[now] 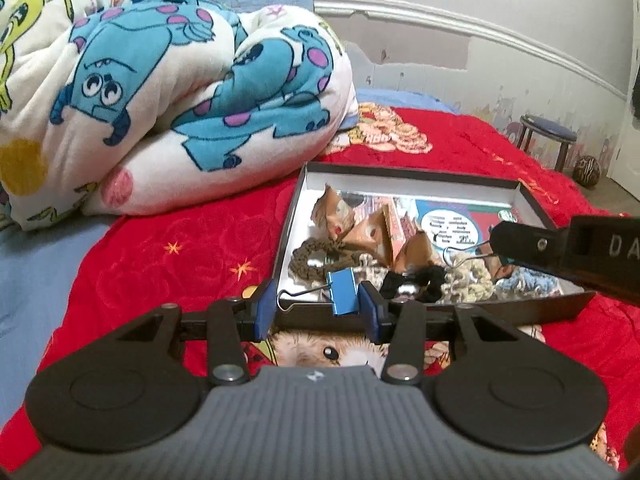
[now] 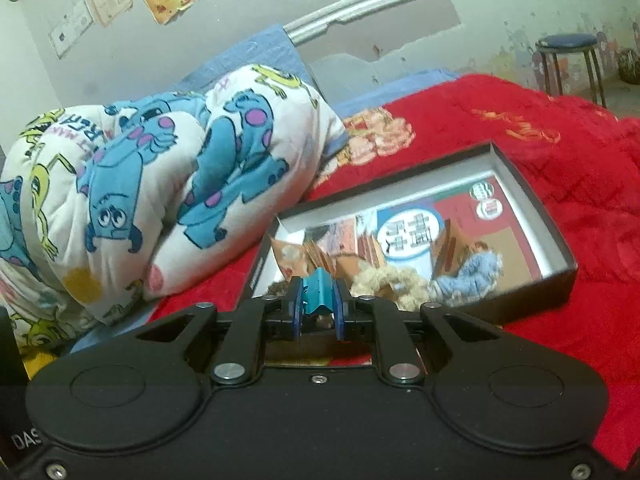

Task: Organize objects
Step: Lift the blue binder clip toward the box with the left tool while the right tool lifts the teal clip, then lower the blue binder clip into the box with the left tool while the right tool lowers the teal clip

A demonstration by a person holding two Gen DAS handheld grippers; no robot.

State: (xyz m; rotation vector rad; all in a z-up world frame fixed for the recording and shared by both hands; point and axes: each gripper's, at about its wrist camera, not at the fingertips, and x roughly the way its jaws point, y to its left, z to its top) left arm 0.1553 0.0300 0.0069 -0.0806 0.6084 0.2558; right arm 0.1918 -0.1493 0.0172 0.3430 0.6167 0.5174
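Observation:
A shallow black box (image 1: 532, 304) with a white inside lies on the red bed cover and holds brown snack packets (image 1: 372, 236), scrunchies (image 1: 468, 280) and binder clips. My left gripper (image 1: 318, 308) is open at the box's near rim, with a blue binder clip (image 1: 342, 292) between its pads, touching only the right one. My right gripper (image 2: 318, 316) is shut on a teal binder clip (image 2: 318, 296) above the box's (image 2: 560, 236) near left corner. In the left wrist view the right gripper (image 1: 500, 242) hangs over the box's right side, holding that clip by its wire handle.
A rolled white quilt (image 1: 160, 92) with blue monsters lies left of the box. The red bed cover (image 1: 168, 264) spreads around it. A blue-topped stool (image 1: 548, 136) and a dark ball (image 1: 586, 170) stand on the floor at the far right by the wall.

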